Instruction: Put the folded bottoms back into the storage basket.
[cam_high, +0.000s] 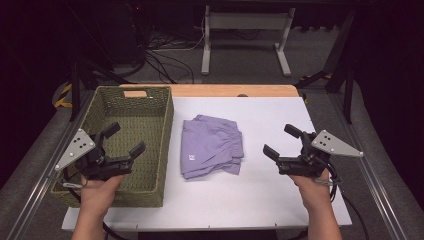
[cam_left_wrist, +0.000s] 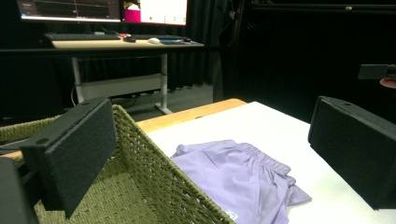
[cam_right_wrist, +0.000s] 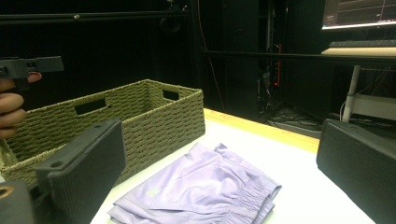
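Both hand-held grippers (cam_high: 123, 138) (cam_high: 283, 140) w/ jaws apart over white table (cam_high: 280, 200); dim room, prob. grey carpet (cam_high: 240, 65).

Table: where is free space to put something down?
Bare white table lies between the shorts and the right gripper, also along the near edge. The basket looks empty. Only a narrow gap separates basket and shorts.

Lilac shorts (cam_high: 212, 146) with a small, perhaps white, mark; olive woven basket (cam_high: 165, 145); white table (cam_high: 280, 115).
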